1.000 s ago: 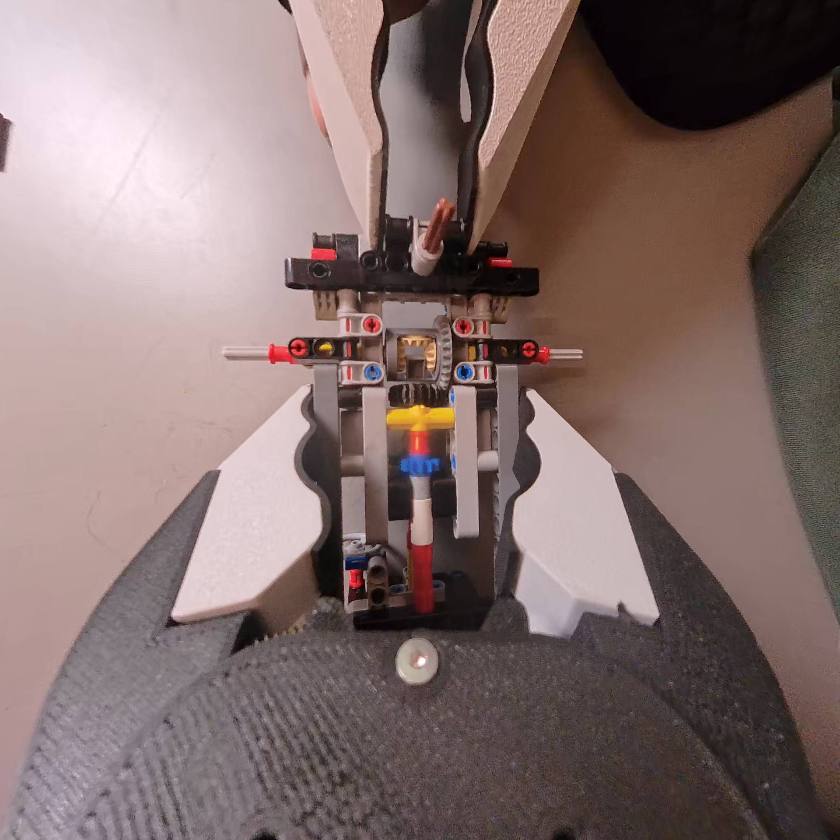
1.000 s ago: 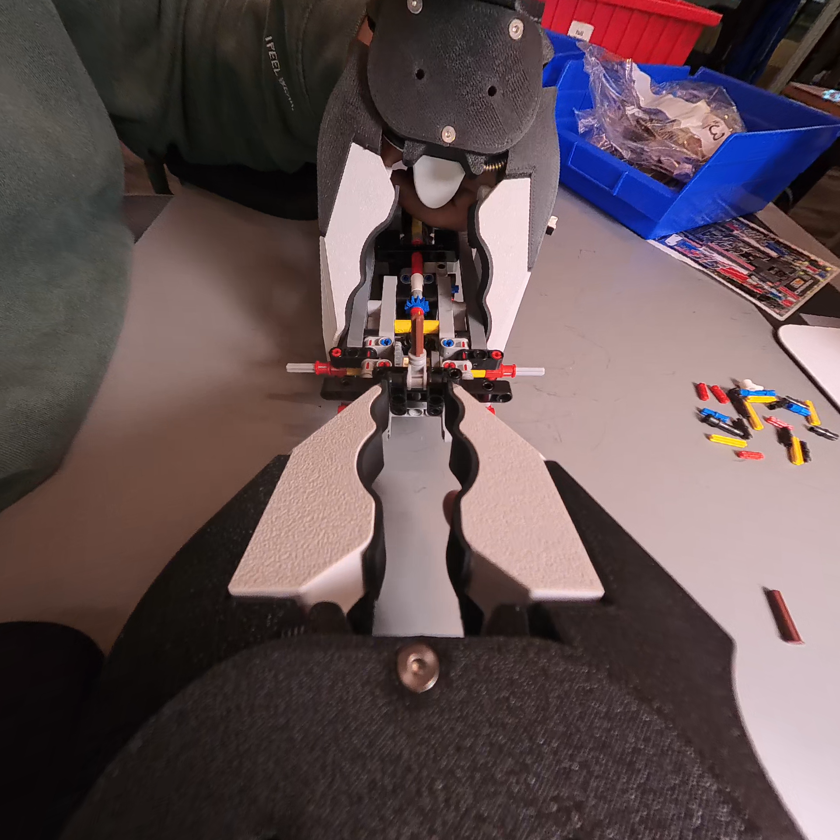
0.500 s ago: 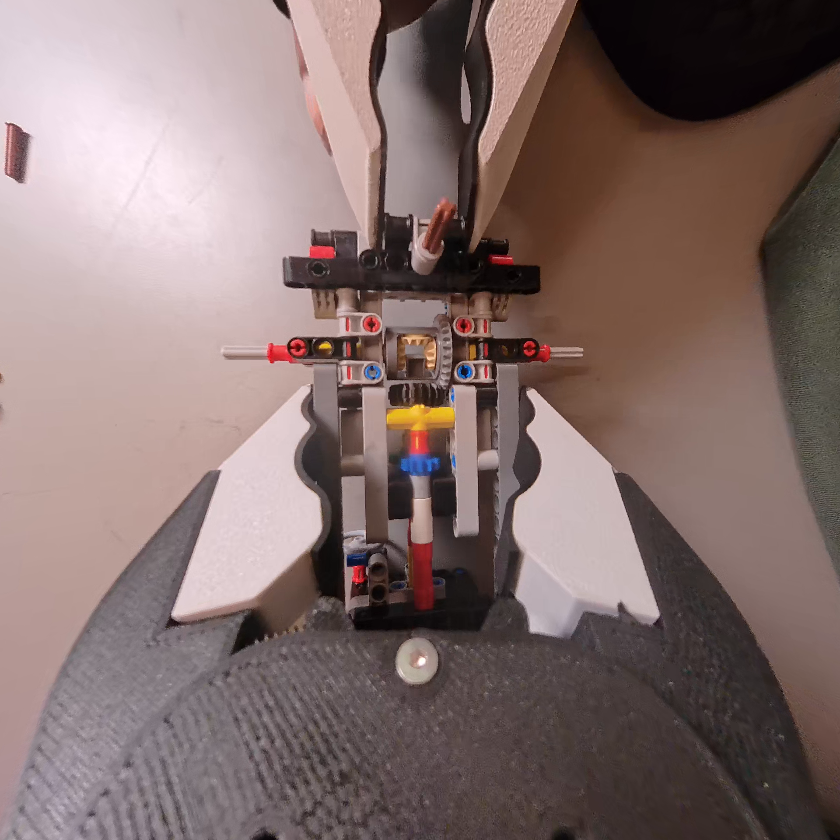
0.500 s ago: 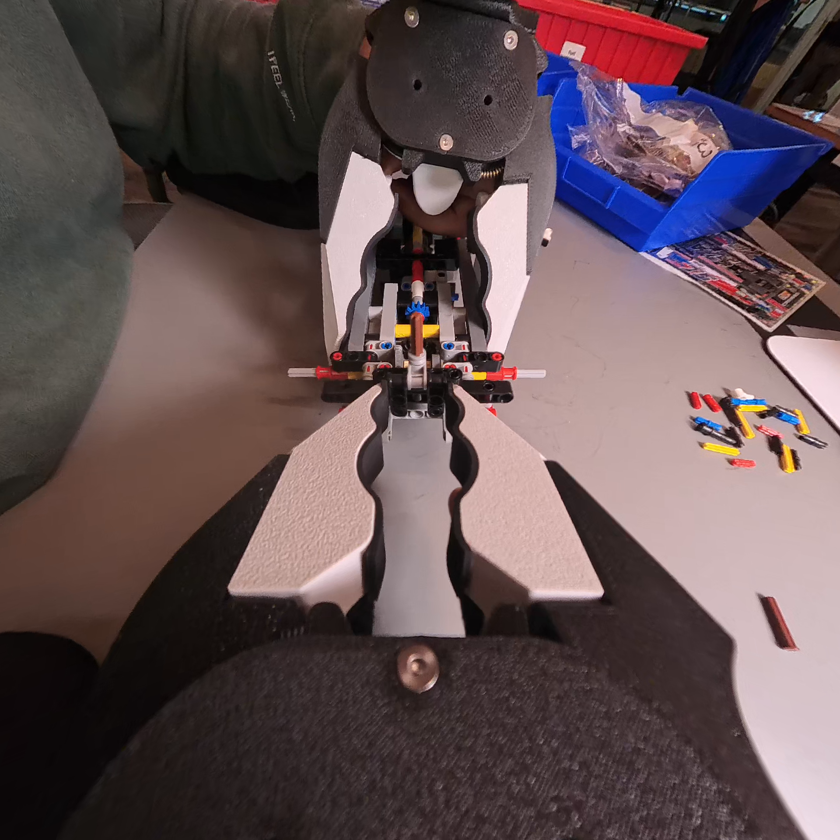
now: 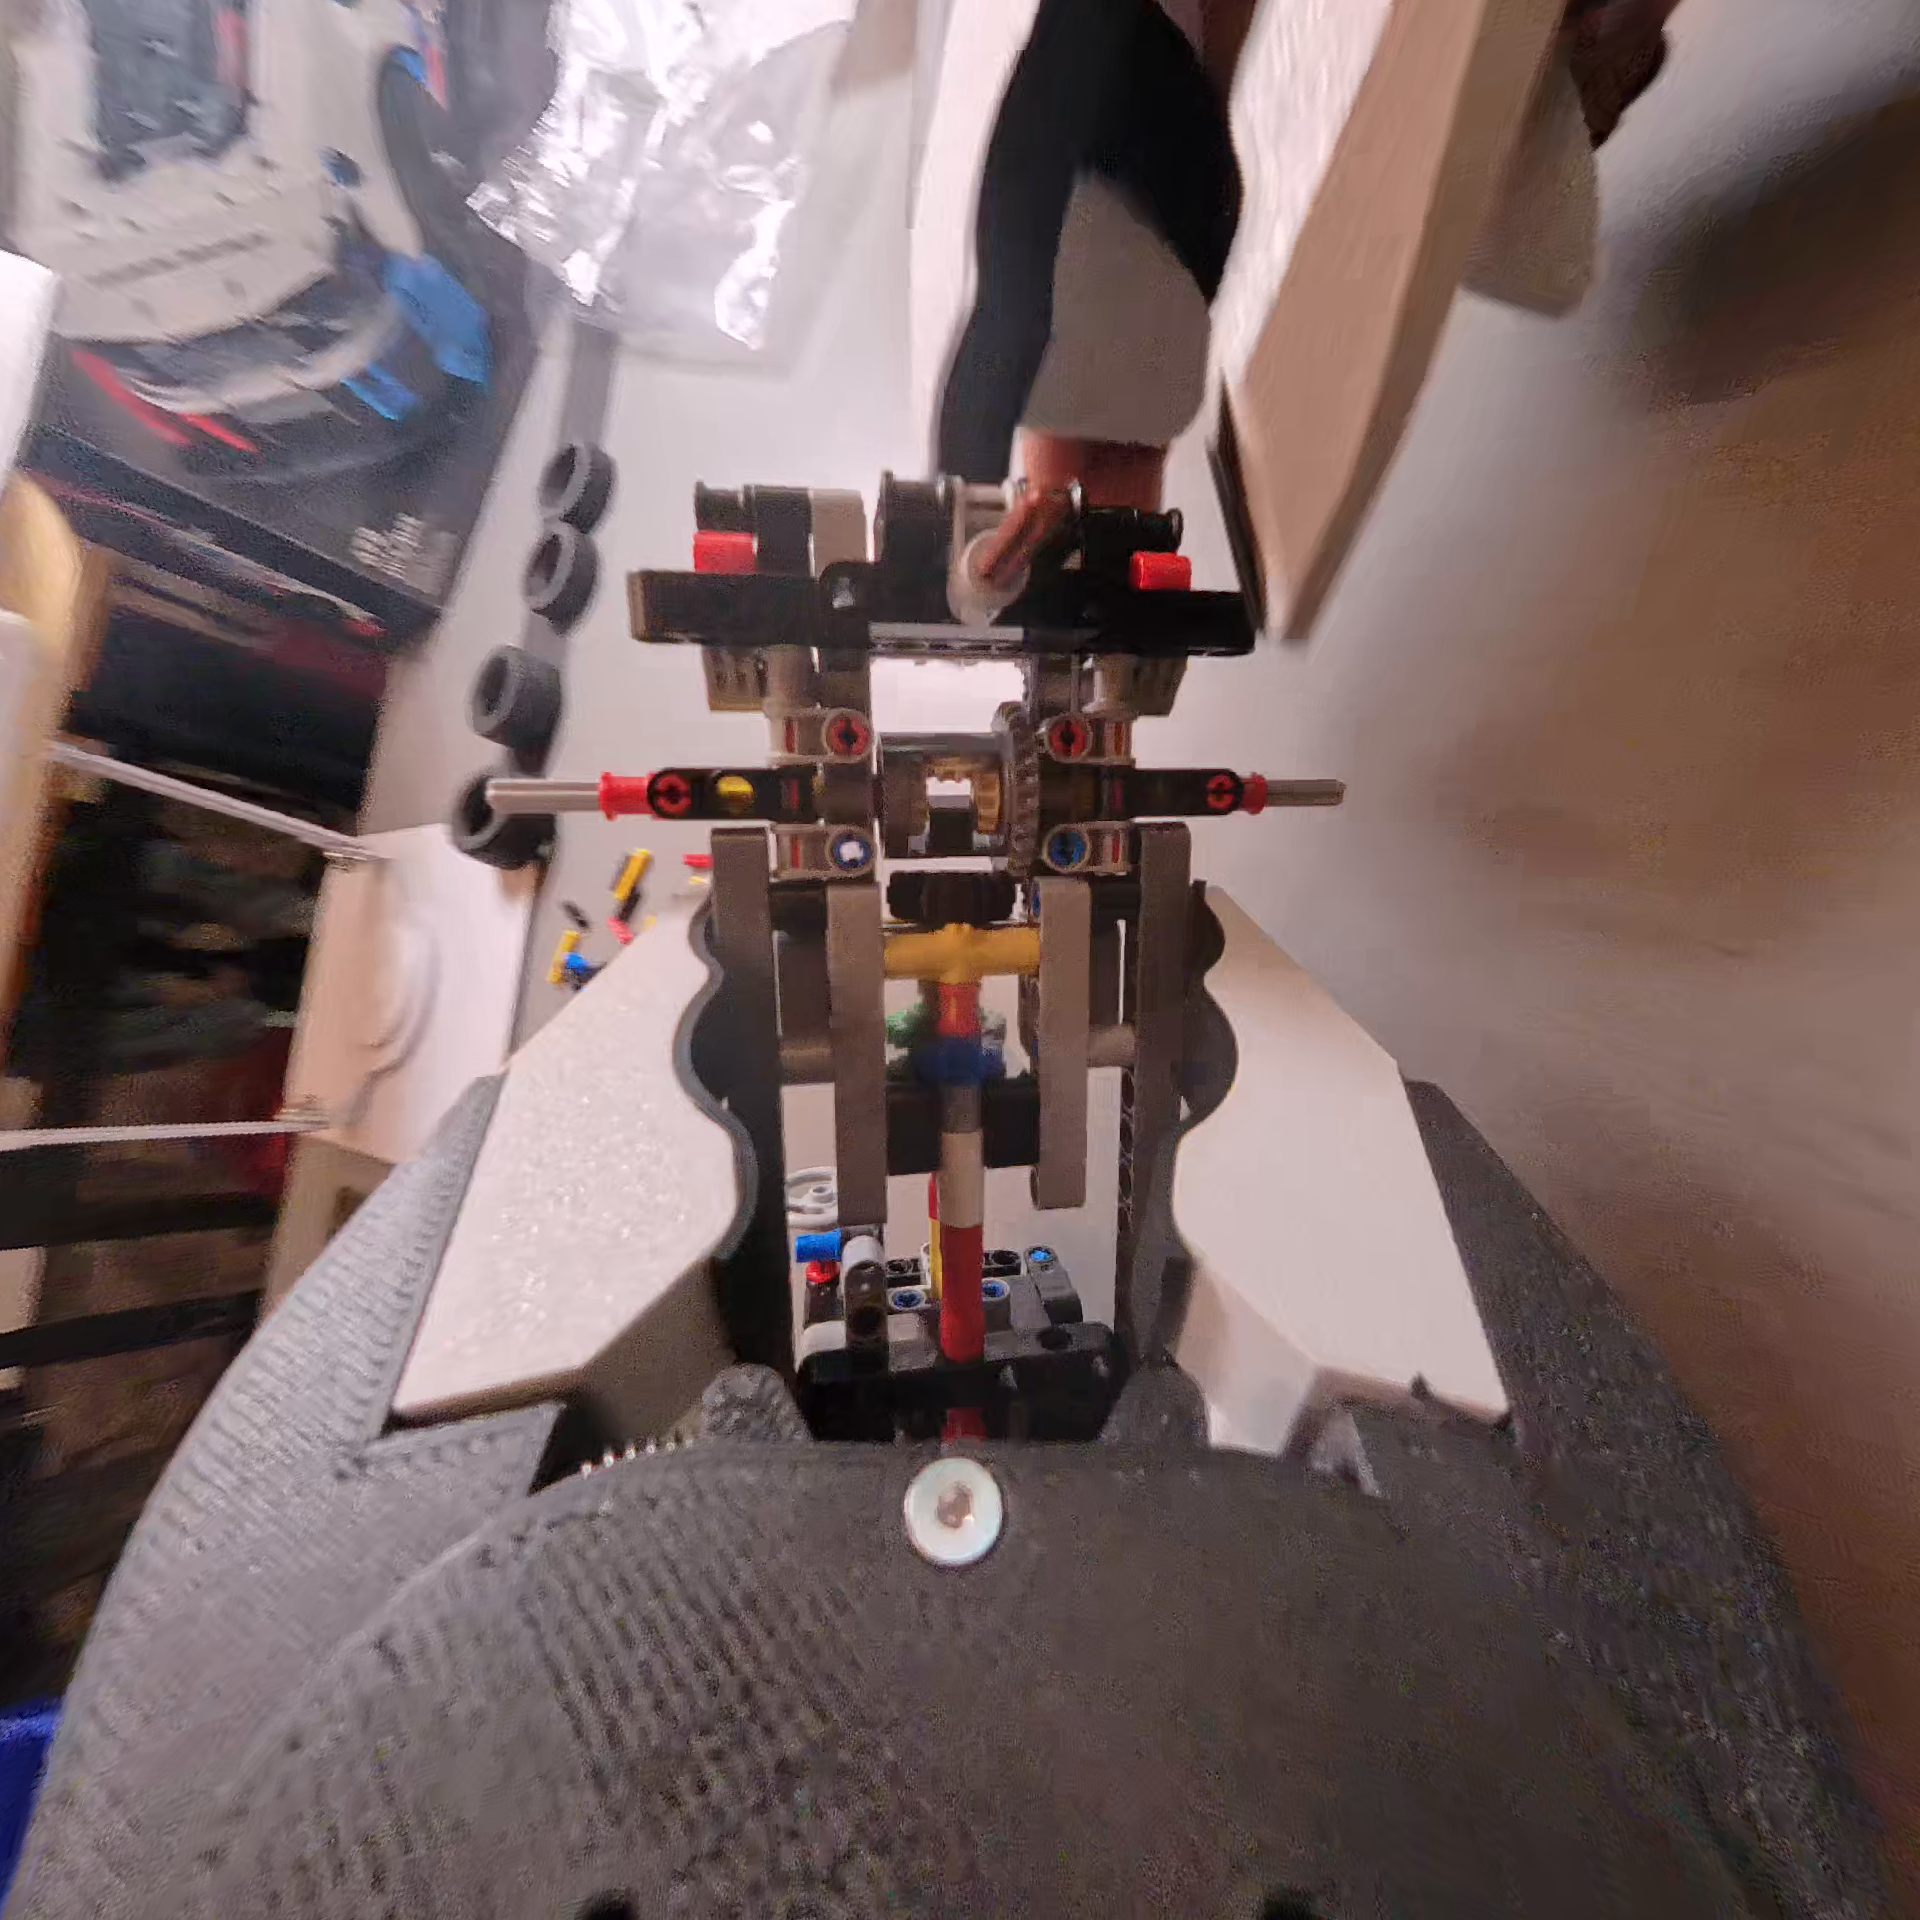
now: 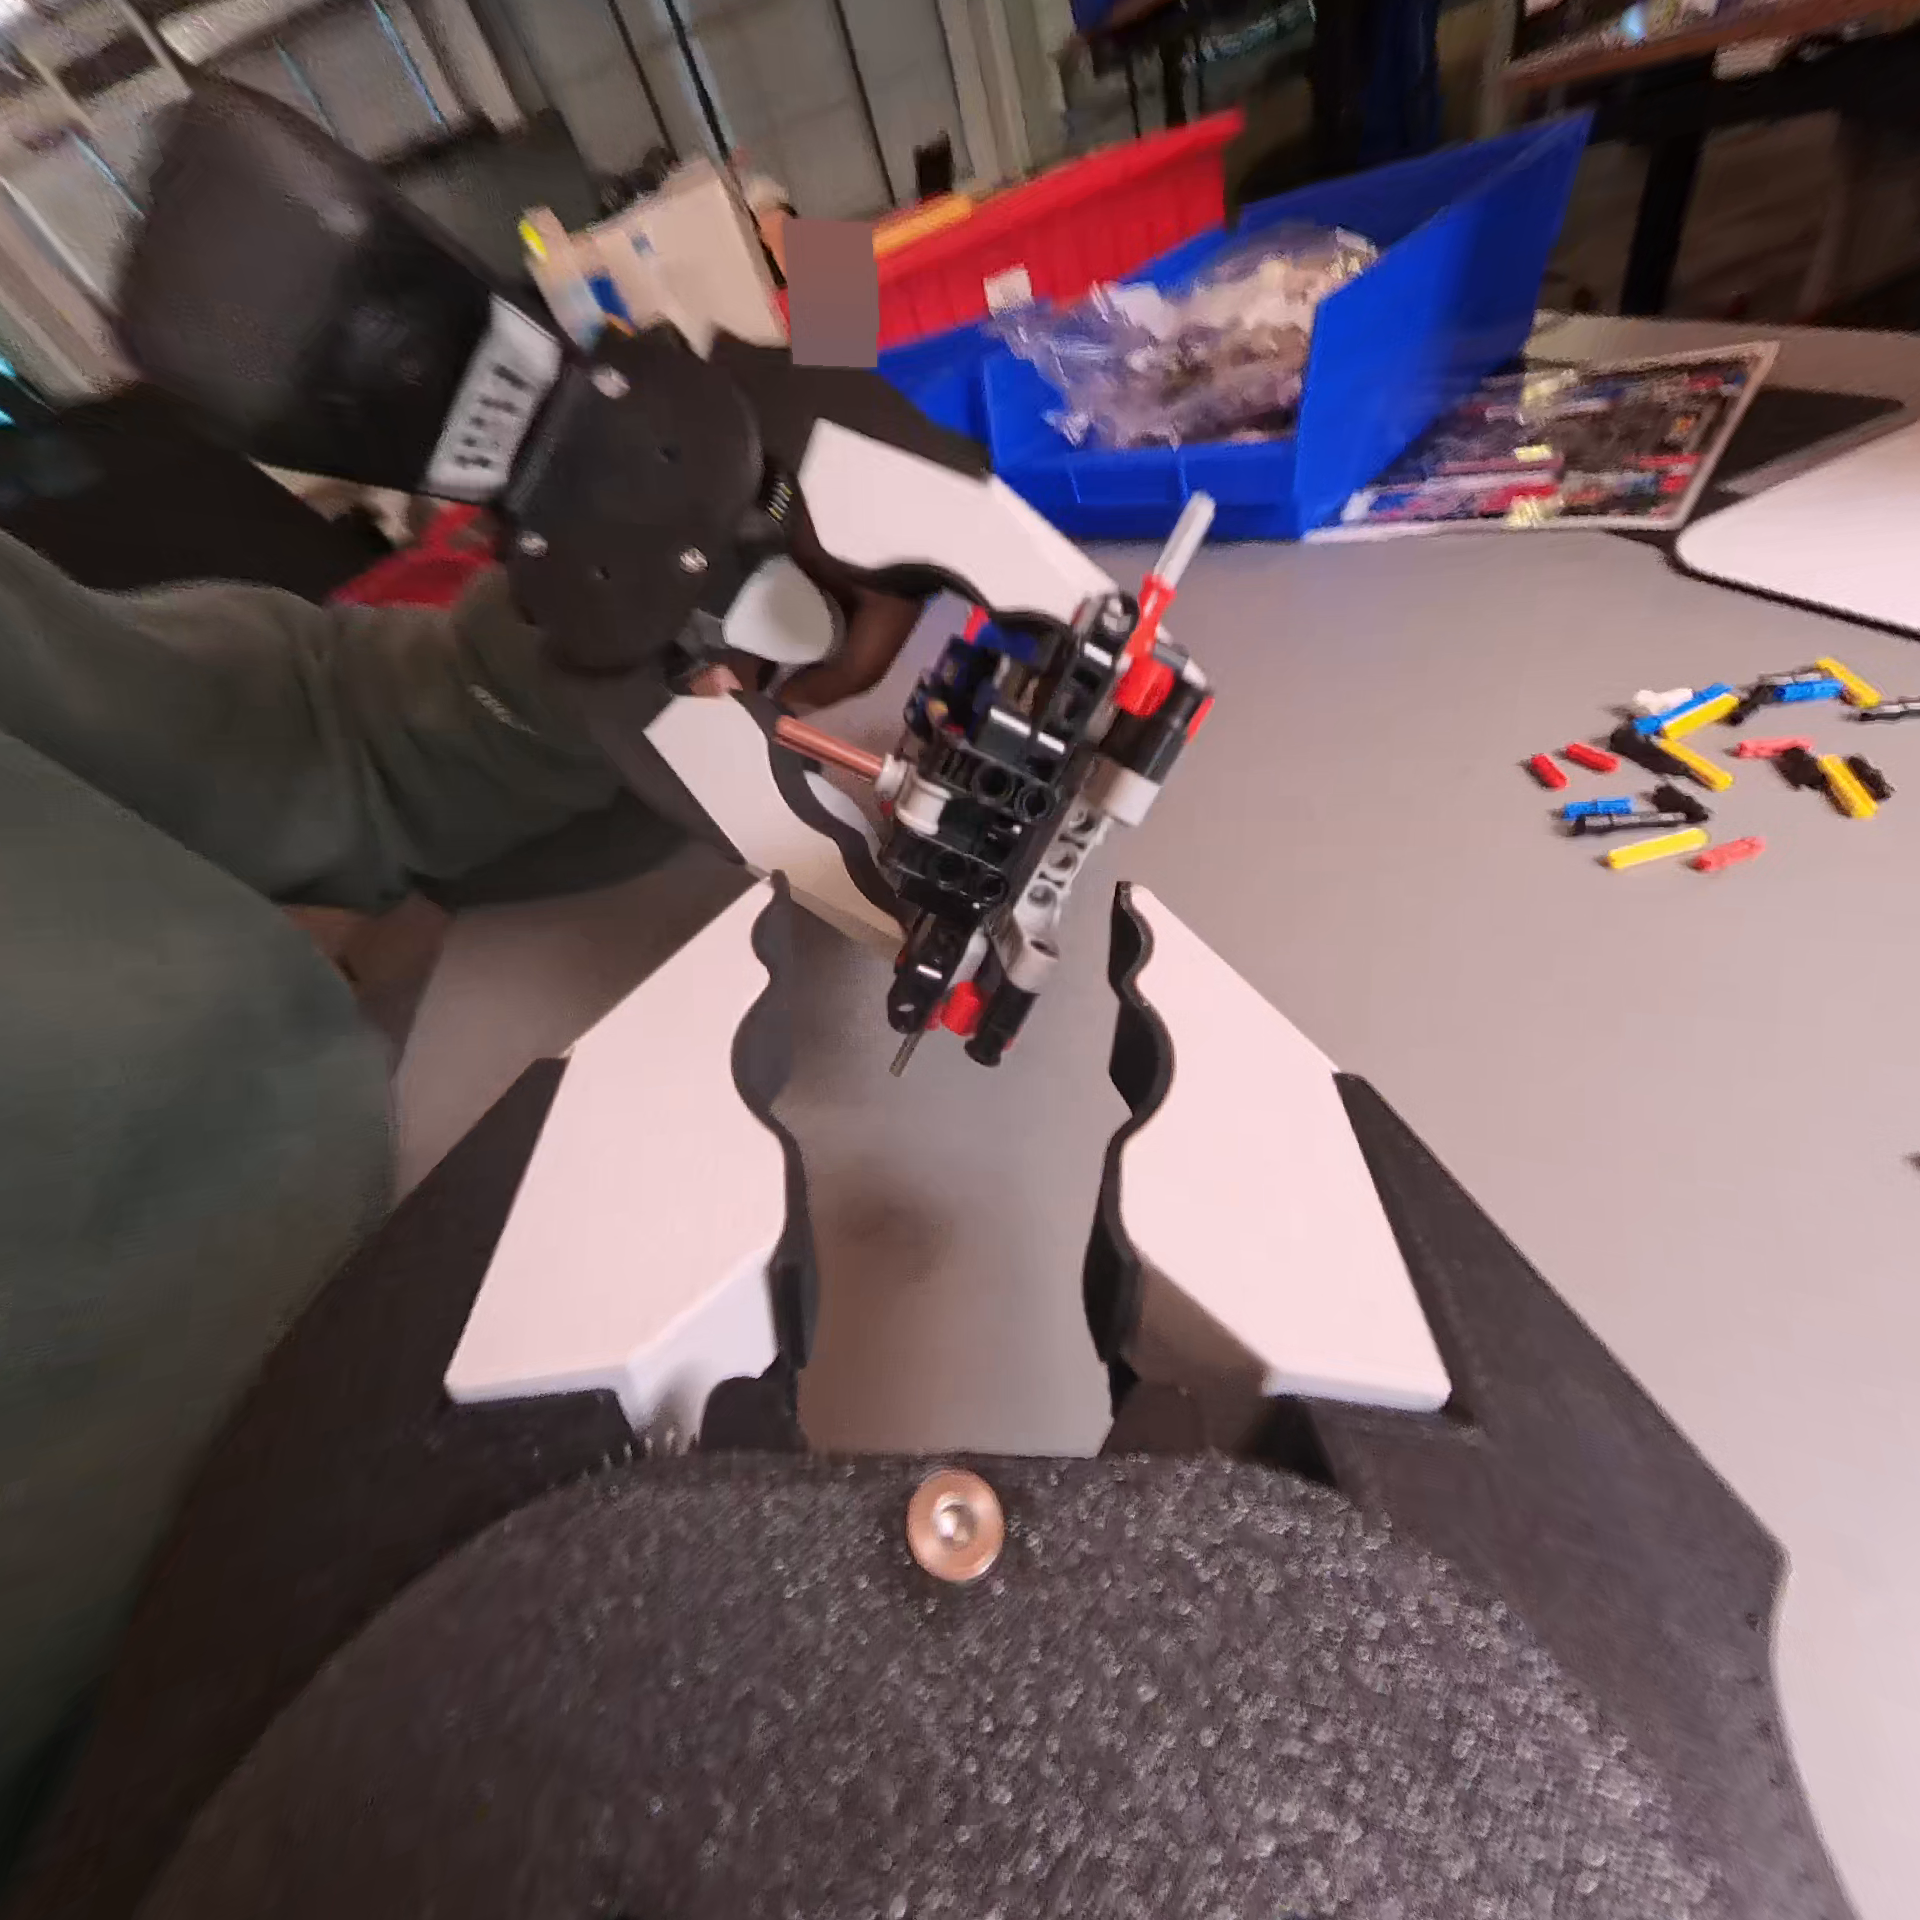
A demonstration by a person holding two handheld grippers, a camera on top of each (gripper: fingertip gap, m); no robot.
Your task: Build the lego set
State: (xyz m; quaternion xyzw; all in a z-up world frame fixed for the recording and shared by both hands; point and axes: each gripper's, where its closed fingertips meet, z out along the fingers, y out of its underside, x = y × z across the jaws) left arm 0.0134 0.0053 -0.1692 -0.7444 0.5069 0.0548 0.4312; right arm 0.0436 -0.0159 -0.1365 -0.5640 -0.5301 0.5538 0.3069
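Left wrist view
Left gripper (image 5: 951, 997): its two white fingers are closed on the lego assembly, one against each long side.
Lego assembly (image 5: 951, 831): held lengthwise between the fingers, its black cross beam at the far end and a red axle running down its middle toward the gripper body.
Grey cross axle (image 5: 540, 796): sticks out to both sides of the assembly past red bushes.
Brown axle (image 5: 1023, 540): angled at the far end, set in a white bush on the black beam.
Black tyres (image 5: 520, 696): a row of them lying on the worktop's far-left part, blurred.
Clear plastic bag (image 5: 686, 177): on the worktop beyond the tyres, blurred.

Right wrist view
Right gripper (image 6: 945, 914): its fingers stand wide apart with nothing between them; the assembly hangs just beyond their tips.
Lego assembly (image 6: 1018, 790): lifted clear of the grey worktop (image 6: 1455, 1039) and tilted, gripped by the left gripper (image 6: 831, 675) coming in from the left.
Loose small parts (image 6: 1714, 758): red, blue, yellow and black pieces scattered near the worktop's right edge.
Blue bin (image 6: 1299, 343): at the worktop's far edge, holding clear bags.
Red bin (image 6: 1060, 229): behind the blue bin.
Printed booklet (image 6: 1558, 436): flat beside the blue bin, toward the far-right corner.
Green sleeve (image 6: 260, 707): reaches in from the left to the left gripper.
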